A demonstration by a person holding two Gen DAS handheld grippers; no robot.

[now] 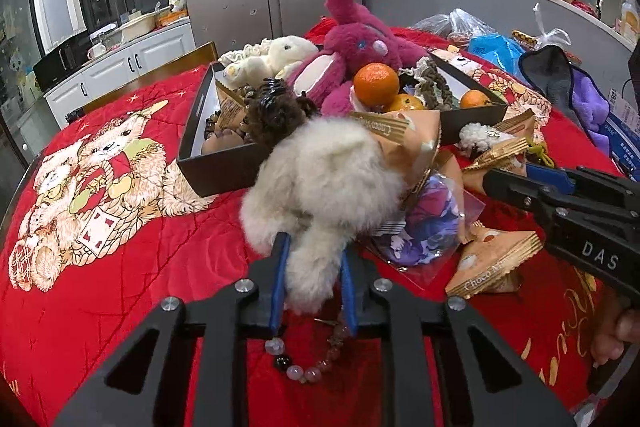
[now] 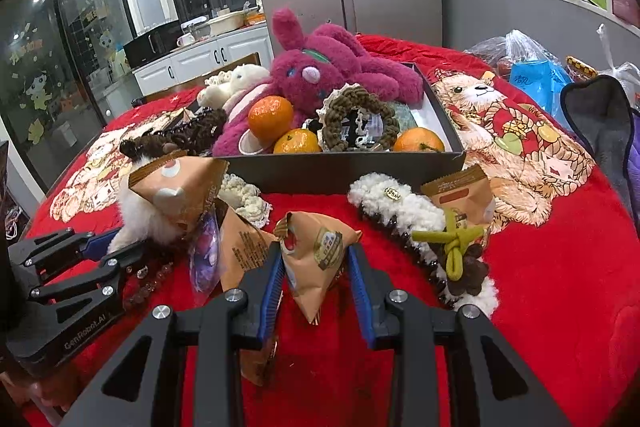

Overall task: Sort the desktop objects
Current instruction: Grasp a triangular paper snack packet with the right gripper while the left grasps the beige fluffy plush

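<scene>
Tongs: left tongs (image 1: 312,267) clamped on fluffy white pom-pom (image 1: 320,183), right tongs (image 2: 316,267) clamped on tan snack packet (image 2: 316,251) | place: both on red surface (image 1: 160,247) before black box (image 2: 344,167) | advice: lift gently clear of bead bracelet (image 1: 304,359), then carry to box.

A wide stretch of bare red tablecloth (image 1: 120,247) is left open on the left side, up to the dark box (image 1: 224,171). The ground before the box is crowded with snack packets (image 2: 320,251), a fluffy white toy (image 1: 320,187), a bead bracelet (image 1: 304,359) and a fuzzy hair clip (image 2: 404,211). The box itself is filled by a pink plush rabbit (image 2: 320,67) and oranges (image 2: 272,117). Bags (image 2: 532,67) and cloths (image 2: 604,131) are heaped along the right edge.
</scene>
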